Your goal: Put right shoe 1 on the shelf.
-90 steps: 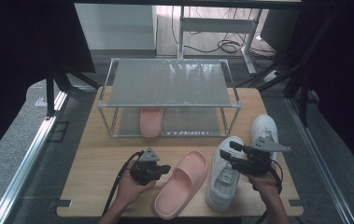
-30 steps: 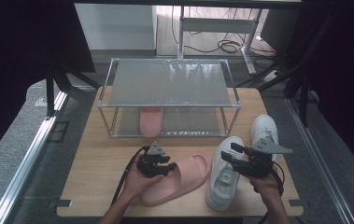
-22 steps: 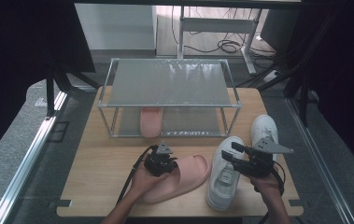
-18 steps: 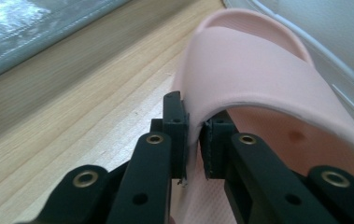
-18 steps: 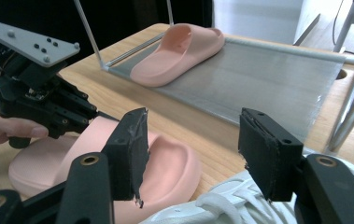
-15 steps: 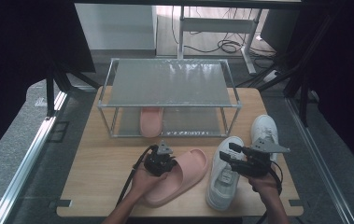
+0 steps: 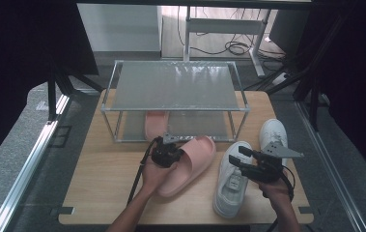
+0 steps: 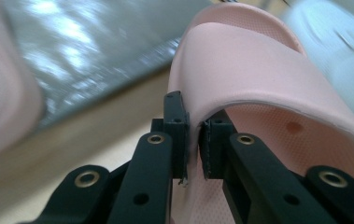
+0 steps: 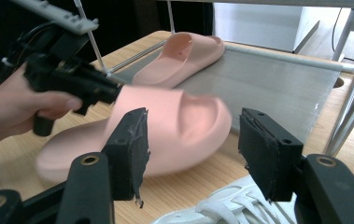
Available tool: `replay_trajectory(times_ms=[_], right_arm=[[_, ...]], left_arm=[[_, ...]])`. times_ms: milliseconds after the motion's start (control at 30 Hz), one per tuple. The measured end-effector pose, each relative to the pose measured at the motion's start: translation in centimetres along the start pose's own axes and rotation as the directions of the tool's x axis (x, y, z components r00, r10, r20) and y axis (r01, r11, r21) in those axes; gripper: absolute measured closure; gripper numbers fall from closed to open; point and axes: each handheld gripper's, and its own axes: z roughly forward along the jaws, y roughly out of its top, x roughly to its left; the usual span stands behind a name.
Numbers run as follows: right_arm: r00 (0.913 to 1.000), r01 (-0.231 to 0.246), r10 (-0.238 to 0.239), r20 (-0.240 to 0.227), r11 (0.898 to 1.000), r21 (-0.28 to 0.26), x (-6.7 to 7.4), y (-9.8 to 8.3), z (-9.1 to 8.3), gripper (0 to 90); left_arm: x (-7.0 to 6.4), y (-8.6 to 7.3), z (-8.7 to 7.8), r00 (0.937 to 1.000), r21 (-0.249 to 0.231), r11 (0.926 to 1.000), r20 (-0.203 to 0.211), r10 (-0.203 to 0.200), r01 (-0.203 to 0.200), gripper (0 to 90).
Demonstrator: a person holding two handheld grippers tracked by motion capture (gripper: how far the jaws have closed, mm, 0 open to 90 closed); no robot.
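Left gripper (image 7: 167, 155): centre of the high view, low; jaws have just been closing and now pinch the strap edge of the slipper (image 7: 188, 164).
Grip detail: in the left gripper view the pads (image 8: 177, 135) press on either side of the slipper (image 8: 277, 116) wall.
Slipper: centre of the high view, toe towards the rack (image 7: 175, 87), heel lower left; blurred in the right gripper view.
Right gripper (image 7: 248, 164): lower right, above the sneaker (image 7: 231, 186); jaws spread, nothing between.
Second slipper (image 7: 155, 123): on the rack's lower shelf, upper centre.
Second sneaker (image 7: 273, 137): right of the first, on the table (image 7: 103, 179).
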Motion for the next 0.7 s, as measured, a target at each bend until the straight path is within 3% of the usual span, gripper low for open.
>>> replay_trajectory(times_ms=[267, 533, 700], right_arm=[[1.0000, -0.006, 0.006, 0.004, 1.000, -0.013, -0.1, 0.2, -0.4, 43.7], [1.0000, -0.001, 0.001, 0.001, 1.000, -0.008, 0.0, 0.1, -0.2, 43.8], [1.0000, 0.000, 0.000, 0.000, 1.000, -0.008, 0.0, 0.1, -0.3, 43.7]], left_arm=[[1.4, 0.8, 1.7, 0.9927, -0.054, 0.9944, -0.074, -0.095, 0.091, 83.3], [2.2, 1.7, 3.3, 0.9790, -0.094, 0.9841, -0.124, -0.162, 0.151, 82.8], [3.3, 1.4, 3.9, 0.9652, -0.105, 0.9794, -0.180, -0.189, 0.173, 82.3]])
